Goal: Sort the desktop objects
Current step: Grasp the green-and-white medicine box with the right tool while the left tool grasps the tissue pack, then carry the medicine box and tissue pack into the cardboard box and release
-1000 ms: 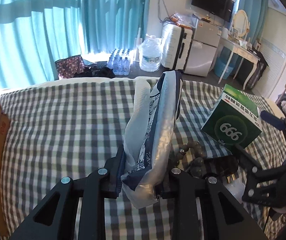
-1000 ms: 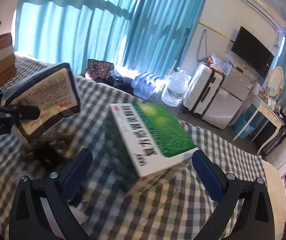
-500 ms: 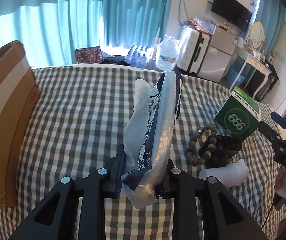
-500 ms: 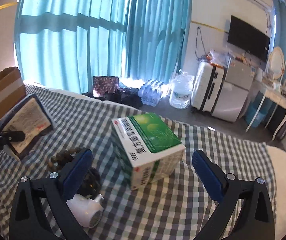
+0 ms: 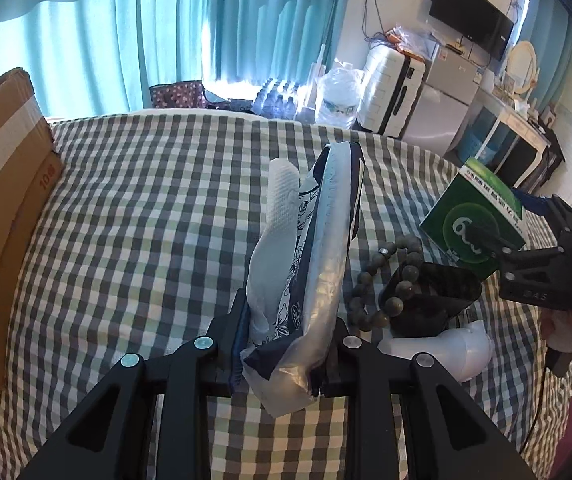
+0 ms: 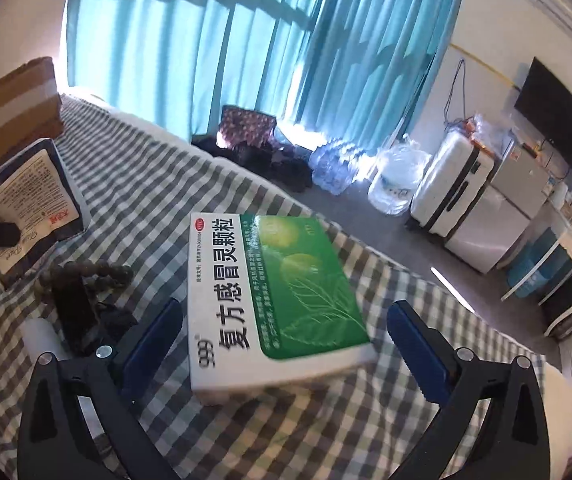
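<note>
Left tongs (image 5: 282, 344) clamp tissue pack (image 5: 305, 264) upright over checked bed (image 5: 146, 208); right tongs (image 6: 286, 336) open, pads straddling medicine box (image 6: 270, 296), apart from both sides.

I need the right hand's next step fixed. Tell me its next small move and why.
Probably ease the right gripper forward and close on the green and white medicine box. Its blue-padded fingers stand open on either side of the box, apart from it, and the box rests on the checked cloth.
</note>
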`<control>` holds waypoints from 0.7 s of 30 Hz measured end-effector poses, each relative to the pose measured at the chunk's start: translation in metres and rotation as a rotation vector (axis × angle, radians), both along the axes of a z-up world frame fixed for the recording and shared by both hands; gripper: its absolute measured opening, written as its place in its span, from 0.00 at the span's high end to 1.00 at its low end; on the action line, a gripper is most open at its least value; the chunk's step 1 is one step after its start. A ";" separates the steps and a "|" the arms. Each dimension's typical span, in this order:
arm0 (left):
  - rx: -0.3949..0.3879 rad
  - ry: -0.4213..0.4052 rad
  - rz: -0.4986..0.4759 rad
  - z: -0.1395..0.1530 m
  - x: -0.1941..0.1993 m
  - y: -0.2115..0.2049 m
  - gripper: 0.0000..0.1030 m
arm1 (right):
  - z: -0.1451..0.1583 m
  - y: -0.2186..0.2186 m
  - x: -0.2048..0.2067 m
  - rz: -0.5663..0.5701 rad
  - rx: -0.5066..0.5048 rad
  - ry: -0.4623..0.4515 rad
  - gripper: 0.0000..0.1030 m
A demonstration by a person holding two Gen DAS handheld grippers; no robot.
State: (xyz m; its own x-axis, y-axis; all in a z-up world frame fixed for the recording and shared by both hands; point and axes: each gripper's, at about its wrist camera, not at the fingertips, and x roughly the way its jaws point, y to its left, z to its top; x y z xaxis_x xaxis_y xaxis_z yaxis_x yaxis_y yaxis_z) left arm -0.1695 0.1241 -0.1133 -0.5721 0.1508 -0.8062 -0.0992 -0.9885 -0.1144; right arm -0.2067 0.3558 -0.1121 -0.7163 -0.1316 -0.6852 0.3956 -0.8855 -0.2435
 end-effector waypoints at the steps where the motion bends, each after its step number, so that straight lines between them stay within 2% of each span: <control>1: 0.000 -0.004 -0.001 0.000 0.002 0.000 0.74 | -0.005 -0.002 -0.002 -0.015 0.012 -0.006 0.00; 4: -0.019 -0.004 -0.004 0.004 0.009 -0.005 0.74 | -0.011 -0.006 0.006 -0.075 -0.007 0.002 0.10; 8: -0.012 0.020 0.015 0.023 0.022 -0.021 0.74 | -0.001 -0.002 0.028 -0.158 -0.090 -0.001 0.13; 10: 0.000 0.035 0.016 0.036 0.030 -0.029 0.74 | 0.008 0.001 0.040 -0.217 -0.091 -0.013 0.14; 12: 0.006 0.058 0.015 0.053 0.041 -0.038 0.74 | 0.023 0.006 0.052 -0.269 -0.104 -0.015 0.17; 15: 0.023 0.081 0.020 0.076 0.056 -0.052 0.74 | 0.056 0.009 0.081 -0.307 -0.188 0.001 0.17; 19: 0.037 0.108 0.036 0.105 0.078 -0.077 0.74 | 0.103 -0.010 0.124 -0.322 -0.212 0.040 0.17; 21: 0.038 0.120 0.040 0.116 0.089 -0.089 0.74 | 0.122 -0.024 0.148 -0.312 -0.257 0.058 0.17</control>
